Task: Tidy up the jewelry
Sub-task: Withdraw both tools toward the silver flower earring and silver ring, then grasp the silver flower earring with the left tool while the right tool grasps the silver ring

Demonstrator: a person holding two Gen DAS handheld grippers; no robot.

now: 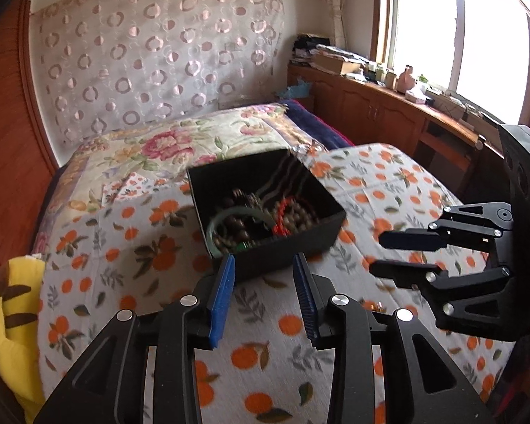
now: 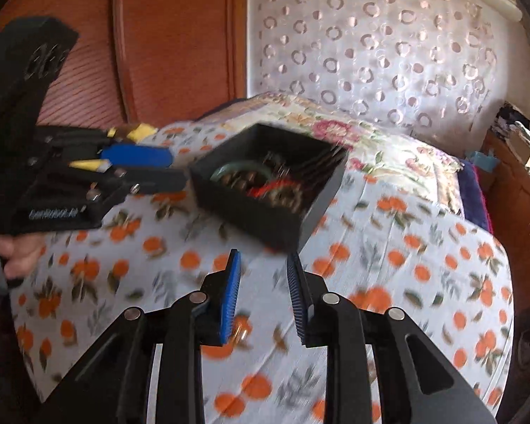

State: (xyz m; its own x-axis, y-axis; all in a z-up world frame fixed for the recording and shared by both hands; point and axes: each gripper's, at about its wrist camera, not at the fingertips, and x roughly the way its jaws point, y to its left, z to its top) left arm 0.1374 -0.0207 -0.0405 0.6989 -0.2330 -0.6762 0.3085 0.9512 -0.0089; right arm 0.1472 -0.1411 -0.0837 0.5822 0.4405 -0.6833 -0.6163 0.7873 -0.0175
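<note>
The blue-padded black left gripper is held nearest, its jaws parted and empty, aimed at the near wall of the square black open-topped box. This box is set on the orange-printed white bedspread, within reach of both tools. Inside it, the jewelry is heaped: a pale green bangle, brown beads and, apparently, red cord. The matching right gripper is likewise released, hovering before the box.

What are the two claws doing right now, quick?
Left gripper: open, holding nothing.
Right gripper: open, holding nothing.
</note>
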